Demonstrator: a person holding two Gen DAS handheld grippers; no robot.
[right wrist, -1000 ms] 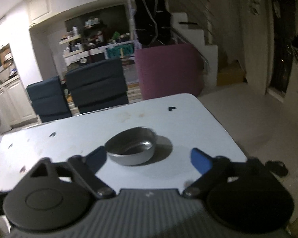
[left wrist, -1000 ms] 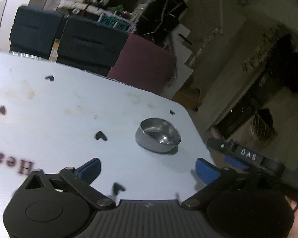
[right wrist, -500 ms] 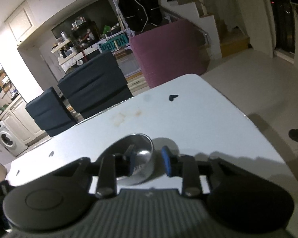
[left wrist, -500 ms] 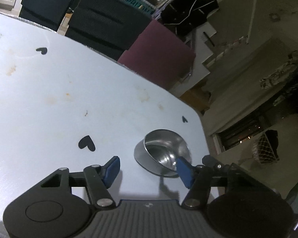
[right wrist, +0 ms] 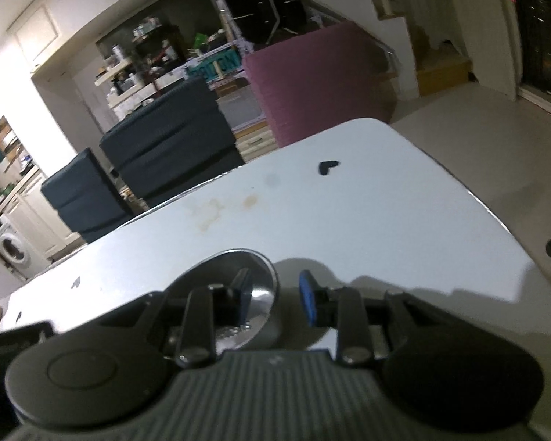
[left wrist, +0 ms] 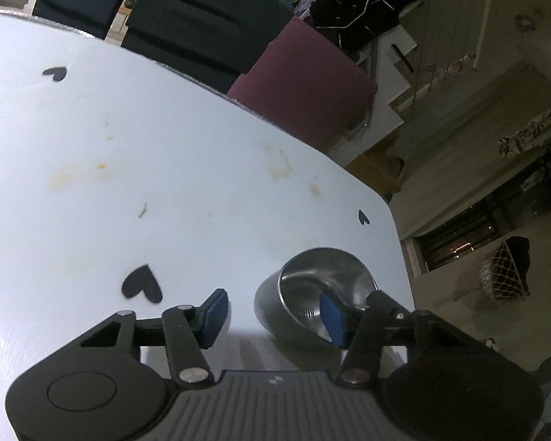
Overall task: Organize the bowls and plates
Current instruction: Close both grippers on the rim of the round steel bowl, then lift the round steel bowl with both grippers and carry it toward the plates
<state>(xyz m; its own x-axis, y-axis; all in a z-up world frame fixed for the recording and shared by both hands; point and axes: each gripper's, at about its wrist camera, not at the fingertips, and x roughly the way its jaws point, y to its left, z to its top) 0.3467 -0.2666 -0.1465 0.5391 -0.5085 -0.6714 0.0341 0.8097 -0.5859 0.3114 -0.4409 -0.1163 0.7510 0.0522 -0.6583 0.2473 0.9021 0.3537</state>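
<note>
Left tool (left wrist: 272,312): its jaws had just been closing and stood half spread, straddling the near wall of the steel bowl (left wrist: 312,290). One blue pad (left wrist: 332,318) sat inside the bowl; the other stood well out from the outer wall, over the bare desk (left wrist: 165,169). No pinch showed yet.

Right tool (right wrist: 275,301): its jaws had just been closing too, and stood narrower. Its left pad (right wrist: 244,294) was inside the bowl, the right one outside the wall with a visible gap. It bracketed the rim without pressing it, as far as the right wrist view showed.

Bowl (right wrist: 238,294): tipped in the left wrist view, mouth leaning toward the camera, near the desk's rounded corner, beside a black heart mark (left wrist: 363,217).

Step in hand: taking hold of the bowl's rim, apparently with both tools at once, from opposite sides.

Next move: probably closing each tool until the pads bite the thin wall, then lifting evenly. The tipped, slick metal could slide or rock under one-sided pressure.

Other dishes: no plates or further bowls showed in either view, so where the bowl should go could not be told.
</note>
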